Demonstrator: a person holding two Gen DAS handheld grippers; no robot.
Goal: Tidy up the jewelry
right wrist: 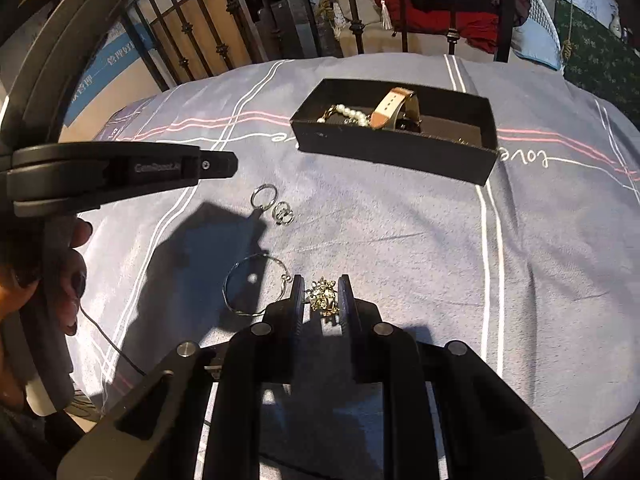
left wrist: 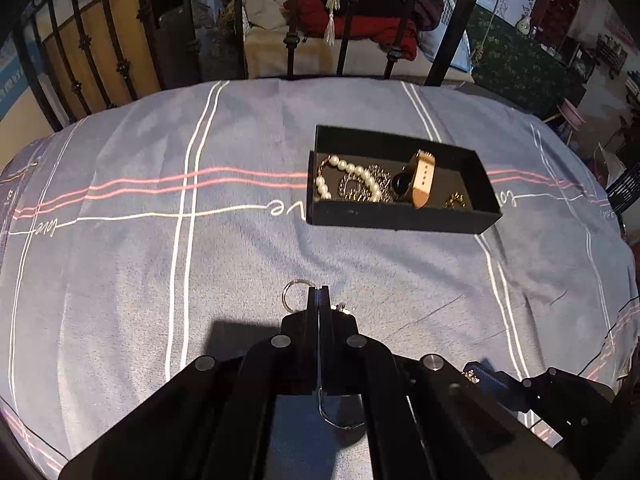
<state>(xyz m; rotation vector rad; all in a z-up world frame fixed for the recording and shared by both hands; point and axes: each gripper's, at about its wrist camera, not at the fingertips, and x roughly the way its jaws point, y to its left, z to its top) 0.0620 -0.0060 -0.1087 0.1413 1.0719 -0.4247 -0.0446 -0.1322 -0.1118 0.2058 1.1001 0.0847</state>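
Note:
A black open box (left wrist: pixel 400 220) (right wrist: pixel 384 156) on the bed holds a pearl bracelet (left wrist: pixel 352 172), a dark chain (left wrist: pixel 360 188), a watch with a tan strap (left wrist: pixel 420 180) (right wrist: pixel 390 108) and a small gold piece (left wrist: pixel 454 201). My left gripper (left wrist: pixel 319 292) is shut and empty, above a silver key ring (left wrist: pixel 294 292) (right wrist: pixel 264 195). It shows from the side in the right wrist view (right wrist: pixel 218 165). My right gripper (right wrist: pixel 320 286) has its jaws around a gold ornate piece (right wrist: pixel 322 298). A thin wire bangle (right wrist: pixel 256 284) and small silver rings (right wrist: pixel 283 213) lie nearby.
The blue-grey bedsheet (left wrist: pixel 140 260) with white and pink stripes covers the bed. A black iron bed rail (left wrist: pixel 292 32) runs along the far edge, with clothes behind it. A person's hand (right wrist: pixel 68 280) holds the left gripper at the left.

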